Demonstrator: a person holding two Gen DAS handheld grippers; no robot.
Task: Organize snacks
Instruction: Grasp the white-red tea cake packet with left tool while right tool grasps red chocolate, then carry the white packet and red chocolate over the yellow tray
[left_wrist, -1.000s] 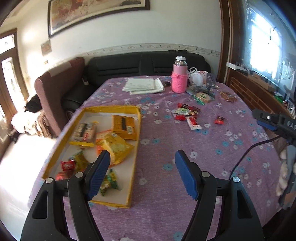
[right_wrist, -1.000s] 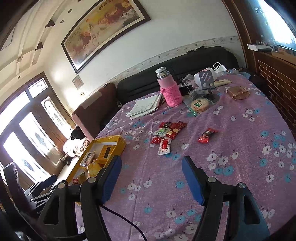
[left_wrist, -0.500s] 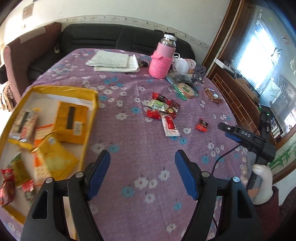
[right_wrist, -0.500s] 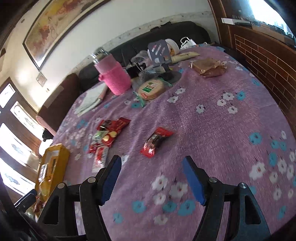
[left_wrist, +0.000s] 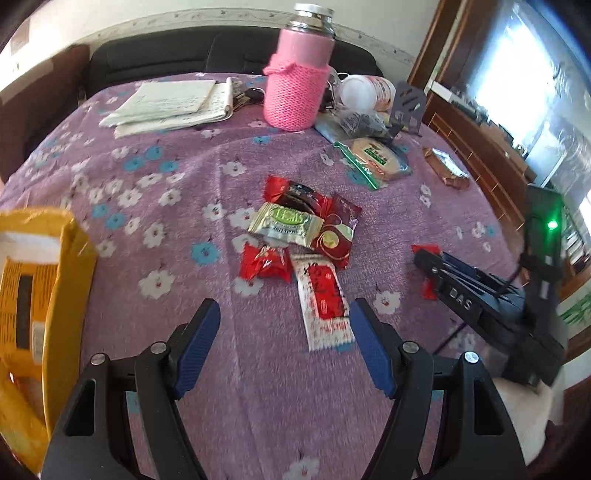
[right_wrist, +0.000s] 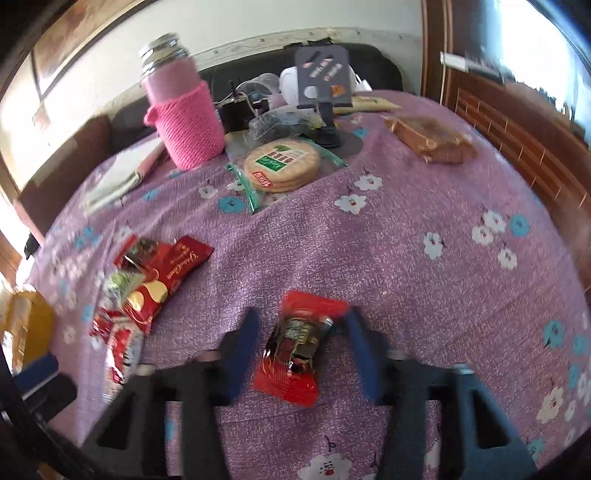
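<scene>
Fingers of your right gripper (right_wrist: 301, 350) spread wide, empty, straddling lone red snack packet (right_wrist: 295, 350); packet's long axis runs along fingers, not across. Left gripper (left_wrist: 284, 347) also wide open, empty, long white-red packet (left_wrist: 323, 301) just ahead, near right finger. Right nearer.

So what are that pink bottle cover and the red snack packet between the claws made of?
The pink cover looks like knitted yarn, matte, with visible stitch rows; the bottle's cap looks like shiny metal. The red snack packet between the open fingers of the right gripper seems glossy plastic film, crinkled, with bright glints; it could be foil-lined.
</scene>
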